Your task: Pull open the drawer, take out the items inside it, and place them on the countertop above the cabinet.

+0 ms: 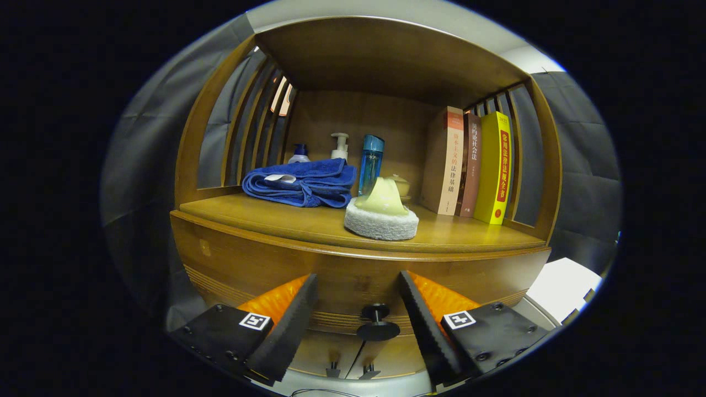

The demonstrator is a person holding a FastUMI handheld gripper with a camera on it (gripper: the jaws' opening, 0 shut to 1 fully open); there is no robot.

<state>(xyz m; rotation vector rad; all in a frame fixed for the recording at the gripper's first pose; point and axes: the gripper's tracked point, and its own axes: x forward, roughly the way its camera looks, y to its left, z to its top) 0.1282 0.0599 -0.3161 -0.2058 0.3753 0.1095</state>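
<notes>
Drawer (pixel 353 284) is seen closed at lower centre, its knob (pixel 377 322) between the wide-spread fingers of the gripper (pixel 358 300), while a sponge (pixel 381 216) already rests on the countertop (pixel 309 220).

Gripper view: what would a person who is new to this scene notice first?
Probably the scrubbing pad, white with a pale green top, near the front edge of the countertop, with a folded blue towel behind it to one side and three upright books to the other. Below, the gripper has its jaws open on either side of the black drawer knob, not touching it; the drawer looks closed.
</notes>
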